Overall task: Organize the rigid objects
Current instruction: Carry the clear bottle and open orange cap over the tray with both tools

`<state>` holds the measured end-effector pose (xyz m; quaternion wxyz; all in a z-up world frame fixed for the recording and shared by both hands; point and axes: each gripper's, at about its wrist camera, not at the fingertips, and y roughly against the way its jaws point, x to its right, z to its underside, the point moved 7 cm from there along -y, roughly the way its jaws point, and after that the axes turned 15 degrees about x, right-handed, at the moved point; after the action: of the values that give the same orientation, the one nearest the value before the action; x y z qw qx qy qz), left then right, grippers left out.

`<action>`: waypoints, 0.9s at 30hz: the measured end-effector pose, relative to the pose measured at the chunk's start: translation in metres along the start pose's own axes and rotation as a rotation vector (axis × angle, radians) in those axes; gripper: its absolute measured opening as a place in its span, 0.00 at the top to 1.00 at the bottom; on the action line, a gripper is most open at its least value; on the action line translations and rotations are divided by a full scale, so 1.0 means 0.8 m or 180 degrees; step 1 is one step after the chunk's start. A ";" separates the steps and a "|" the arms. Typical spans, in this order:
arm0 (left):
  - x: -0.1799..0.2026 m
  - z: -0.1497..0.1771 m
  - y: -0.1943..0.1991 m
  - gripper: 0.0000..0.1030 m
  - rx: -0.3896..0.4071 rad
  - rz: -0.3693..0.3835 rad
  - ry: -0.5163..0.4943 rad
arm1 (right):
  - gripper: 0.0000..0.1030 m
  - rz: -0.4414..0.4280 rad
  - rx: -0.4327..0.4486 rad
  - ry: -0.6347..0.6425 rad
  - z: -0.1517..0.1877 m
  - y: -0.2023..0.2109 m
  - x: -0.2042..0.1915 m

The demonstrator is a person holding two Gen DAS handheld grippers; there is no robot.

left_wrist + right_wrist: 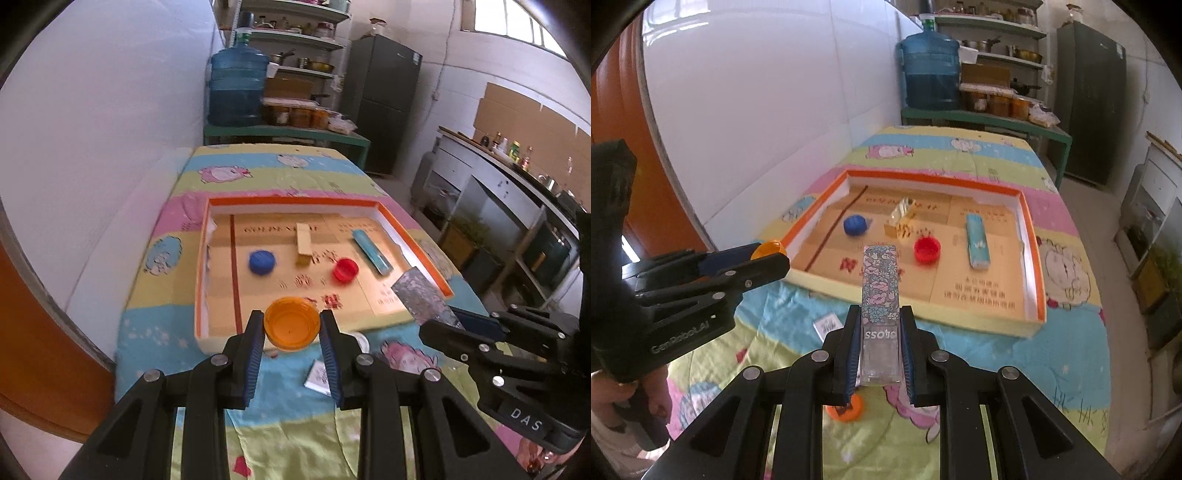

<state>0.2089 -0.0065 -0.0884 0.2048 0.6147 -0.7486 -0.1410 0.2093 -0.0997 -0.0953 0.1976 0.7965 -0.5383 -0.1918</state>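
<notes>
Kitchen-looking room, with a soft cartoon-print quilt (155, 325) spread over the tabletop. On it sits a shallow rectangular cardboard tray (1032, 236) with orange rim and printed tan floor. Inside lie a long teal pack (977, 240), a small gold box (903, 219), a ribbed blue cap (854, 224) and a red cap (927, 249), open side up. Right claw (880, 332) is clamped on a slim floral box (880, 284), hard and glossy, long axis pointing straight out along the fingers toward the tray. Left claw (292, 325) is clamped on a round orange plastic lid (292, 328), hollow side facing the camera, at the tray's near edge.
</notes>
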 end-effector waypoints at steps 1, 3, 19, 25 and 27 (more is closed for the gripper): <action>-0.001 -0.003 -0.002 0.70 0.0005 -0.0019 0.0000 | 0.81 0.0005 0.0009 0.0001 -0.003 -0.002 0.001; -0.001 -0.009 -0.007 0.70 0.0018 -0.0044 -0.0002 | 0.81 0.0009 0.0031 -0.0003 -0.010 -0.005 0.002; -0.011 -0.043 -0.033 0.70 0.0087 -0.0106 0.0142 | 0.81 0.0007 0.0122 -0.0089 -0.039 -0.033 0.013; -0.023 -0.062 -0.044 0.70 0.0121 -0.0169 0.0170 | 0.81 0.0069 0.0168 -0.0125 -0.053 -0.042 0.032; -0.026 -0.069 -0.052 0.70 0.0122 -0.0185 0.0158 | 0.81 0.0078 0.0171 -0.0141 -0.060 -0.048 0.039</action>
<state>0.2745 0.0077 -0.0616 0.2072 0.6433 -0.7277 -0.1172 0.2750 -0.1108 -0.0774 0.1665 0.7904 -0.5572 -0.1925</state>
